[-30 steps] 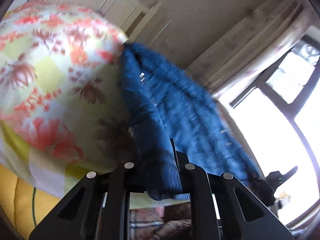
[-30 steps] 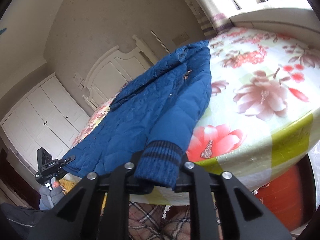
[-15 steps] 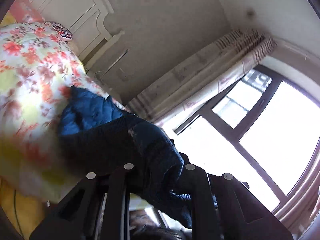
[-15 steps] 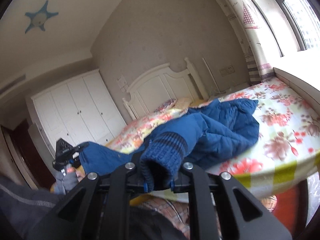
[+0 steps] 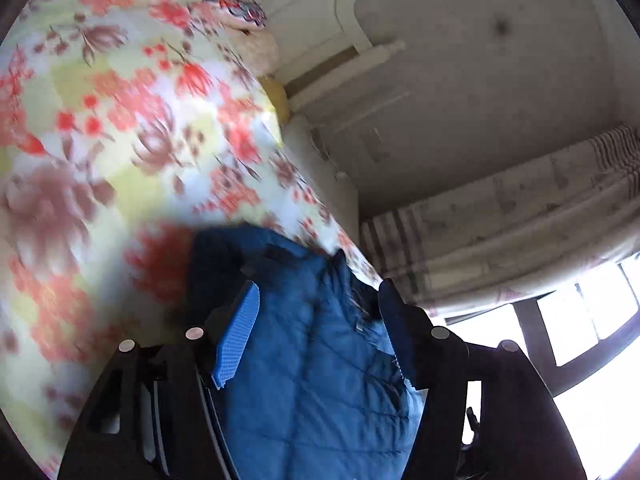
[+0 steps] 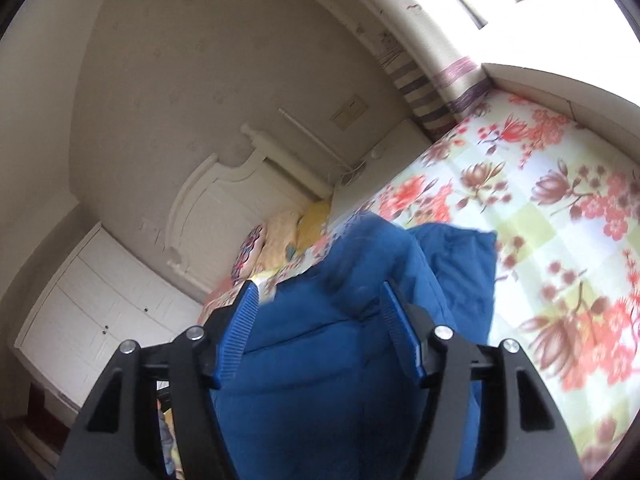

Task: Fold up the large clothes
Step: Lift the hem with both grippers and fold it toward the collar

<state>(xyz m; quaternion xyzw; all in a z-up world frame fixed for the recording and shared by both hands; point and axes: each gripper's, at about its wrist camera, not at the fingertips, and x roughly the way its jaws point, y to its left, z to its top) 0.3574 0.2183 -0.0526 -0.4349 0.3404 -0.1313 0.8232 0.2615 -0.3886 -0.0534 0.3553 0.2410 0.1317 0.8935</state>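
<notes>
Blue padded jacket (image 6: 360, 380): lies on the bed (image 6: 560, 240), on the floral cover, folded over itself. Left hand-held gripper (image 5: 320, 304): jaws opening, blue pads apart, jacket fabric between them but not pinched. Right hand-held gripper (image 6: 320, 304): jaws opening, likewise spread over the jacket, not clamping it. Pillows (image 6: 276, 240) by white headboard (image 6: 224, 204); striped curtain (image 6: 432, 80) at right.

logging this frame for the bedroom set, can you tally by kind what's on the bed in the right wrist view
blue padded jacket: 1
pillows by the headboard: 3, one with a dark multicoloured pattern, one pale peach, one yellow
floral bedspread: 1
total: 5
</notes>
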